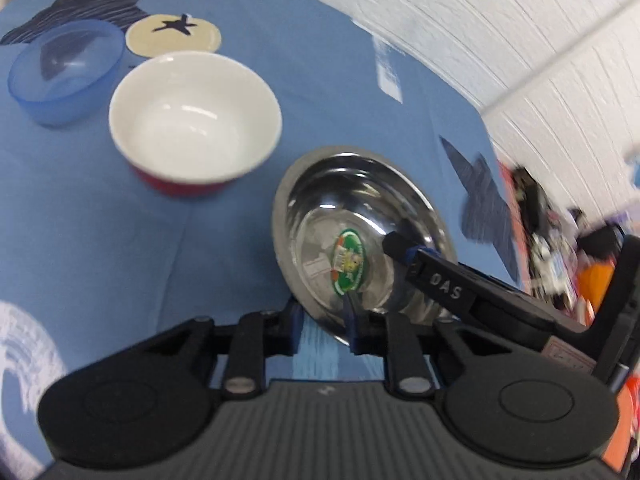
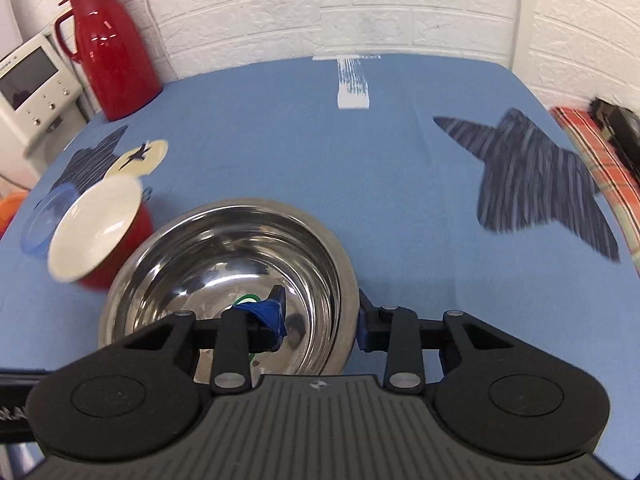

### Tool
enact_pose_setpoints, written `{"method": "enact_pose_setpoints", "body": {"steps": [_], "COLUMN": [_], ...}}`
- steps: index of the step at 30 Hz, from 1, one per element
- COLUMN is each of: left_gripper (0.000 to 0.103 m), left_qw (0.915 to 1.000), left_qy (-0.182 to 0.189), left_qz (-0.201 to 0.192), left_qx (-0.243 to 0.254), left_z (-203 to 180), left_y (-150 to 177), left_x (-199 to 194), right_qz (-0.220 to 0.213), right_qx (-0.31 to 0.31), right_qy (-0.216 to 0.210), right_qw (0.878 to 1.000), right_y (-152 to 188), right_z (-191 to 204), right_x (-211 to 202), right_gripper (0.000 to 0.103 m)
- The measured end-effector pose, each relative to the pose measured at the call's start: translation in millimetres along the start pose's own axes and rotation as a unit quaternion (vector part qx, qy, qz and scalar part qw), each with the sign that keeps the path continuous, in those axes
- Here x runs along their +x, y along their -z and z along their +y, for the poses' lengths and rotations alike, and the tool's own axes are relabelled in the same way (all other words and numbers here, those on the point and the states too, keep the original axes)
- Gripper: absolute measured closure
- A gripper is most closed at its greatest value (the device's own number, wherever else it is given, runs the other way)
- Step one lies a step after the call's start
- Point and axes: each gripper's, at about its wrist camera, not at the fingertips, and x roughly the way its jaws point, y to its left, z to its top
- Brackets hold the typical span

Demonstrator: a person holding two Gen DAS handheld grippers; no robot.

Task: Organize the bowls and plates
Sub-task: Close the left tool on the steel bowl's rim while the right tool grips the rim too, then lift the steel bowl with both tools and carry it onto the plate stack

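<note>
A steel bowl [image 1: 360, 200] with a green sticker [image 1: 350, 260] inside it is right in front of both grippers, over the blue tablecloth. My left gripper [image 1: 324, 330] has the bowl's near rim between its blue pads and looks shut on it. My right gripper [image 2: 320, 320] straddles the rim of the steel bowl [image 2: 224, 260], one finger inside and clear of the wall, one outside, so it is open. To the left stand a red bowl with a white inside [image 1: 192, 120] [image 2: 96, 228] and, beyond it, a clear blue bowl [image 1: 64, 72] [image 2: 44, 216].
A red thermos jug [image 2: 112, 48] and a white appliance [image 2: 32, 80] stand at the back left by the white brick wall. A plaid cloth [image 2: 592, 148] lies past the table's right edge. The blue tablecloth [image 2: 400, 160] stretches to the back and right.
</note>
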Motion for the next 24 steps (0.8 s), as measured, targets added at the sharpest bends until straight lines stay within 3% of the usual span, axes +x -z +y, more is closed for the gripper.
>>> {"method": "enact_pose_setpoints", "body": {"steps": [6, 12, 18, 24], "left_gripper": [0.086, 0.086, 0.085, 0.085], "left_qw": [0.9957, 0.9898, 0.9887, 0.9896], "left_qy": [0.024, 0.046, 0.044, 0.048], "left_qz": [0.031, 0.06, 0.062, 0.077], "left_qx": [0.084, 0.121, 0.129, 0.112], "left_z": [13.5, 59.0, 87.6, 90.8], "left_y": [73.6, 145.3, 178.9, 179.9], "left_x": [-62.3, -106.2, -123.9, -114.4], "right_qz": [0.01, -0.001, 0.0, 0.007], "right_qx": [-0.008, -0.016, -0.028, -0.03], "right_qy": [-0.019, -0.039, -0.041, -0.027], "right_qw": [1.0, 0.999, 0.999, 0.999], "right_y": [82.3, 157.0, 185.3, 190.4], "right_z": [24.0, 63.6, 86.6, 85.1], "right_x": [-67.7, -119.5, -131.9, -132.0], "right_gripper": [0.082, 0.079, 0.078, 0.078]}}
